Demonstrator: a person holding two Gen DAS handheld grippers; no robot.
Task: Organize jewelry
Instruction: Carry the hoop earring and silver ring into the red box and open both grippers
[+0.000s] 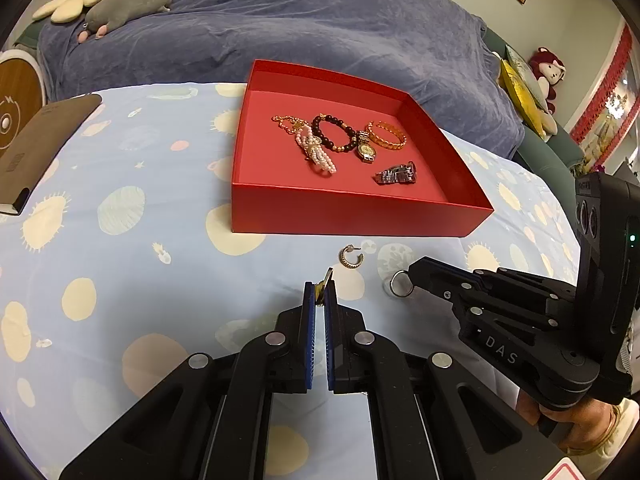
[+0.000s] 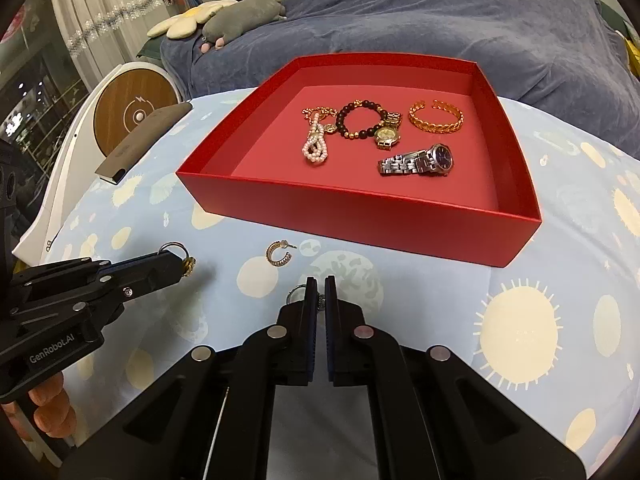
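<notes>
A red tray (image 1: pixel 352 216) (image 2: pixel 360 224) on the blue patterned cloth holds a pearl bracelet (image 2: pixel 315 144), a dark bead bracelet (image 2: pixel 352 120), a gold watch (image 2: pixel 387 132), a gold bangle (image 2: pixel 436 117) and a silver watch (image 2: pixel 420 161). A gold hoop earring (image 1: pixel 351 257) (image 2: pixel 279 253) lies on the cloth in front of the tray. My left gripper (image 1: pixel 319 296) (image 2: pixel 182 266) is shut on a gold ring (image 1: pixel 325 283) (image 2: pixel 188 266). My right gripper (image 2: pixel 321 294) (image 1: pixel 416 276) is shut on a silver ring (image 1: pixel 400 283) (image 2: pixel 296 294).
A dark flat case (image 1: pixel 36 152) (image 2: pixel 140 146) lies at the table's left. A round wooden-faced device (image 2: pixel 132 114) stands beyond it. A blue-covered bed (image 1: pixel 280 28) with plush toys (image 1: pixel 128 4) lies behind the table.
</notes>
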